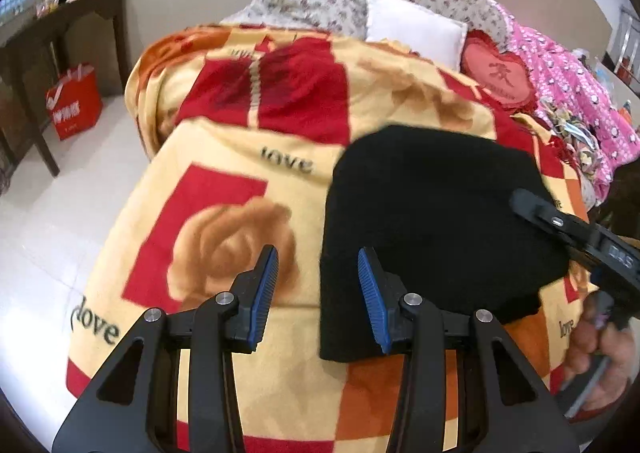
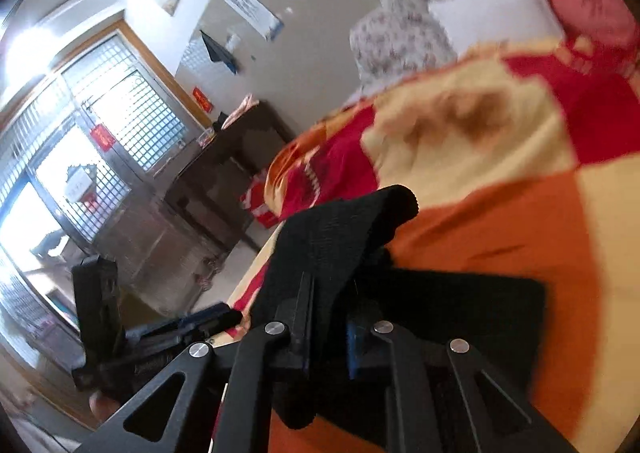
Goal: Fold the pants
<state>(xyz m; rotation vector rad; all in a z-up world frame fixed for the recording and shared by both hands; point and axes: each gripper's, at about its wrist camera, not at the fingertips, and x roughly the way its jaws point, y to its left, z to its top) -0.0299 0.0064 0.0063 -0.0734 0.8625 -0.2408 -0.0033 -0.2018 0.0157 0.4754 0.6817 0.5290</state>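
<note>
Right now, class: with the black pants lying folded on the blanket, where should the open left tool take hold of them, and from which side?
Grip the pants at their near left corner, coming in from the left over the blanket. That straight folded edge lies flat and bare just beside the left tool, whose jaws stand open and empty. The right tool already pinches fabric on the other side.

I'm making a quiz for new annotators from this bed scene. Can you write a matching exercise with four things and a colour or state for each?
Things:
1. pants
2. small pillow
3. left gripper
4. right gripper

Colour or state:
A. open, nothing between its pads
B. white
C. black, folded on the blanket
D. shut on black fabric

Pairs: 1-C, 2-B, 3-A, 4-D
</note>
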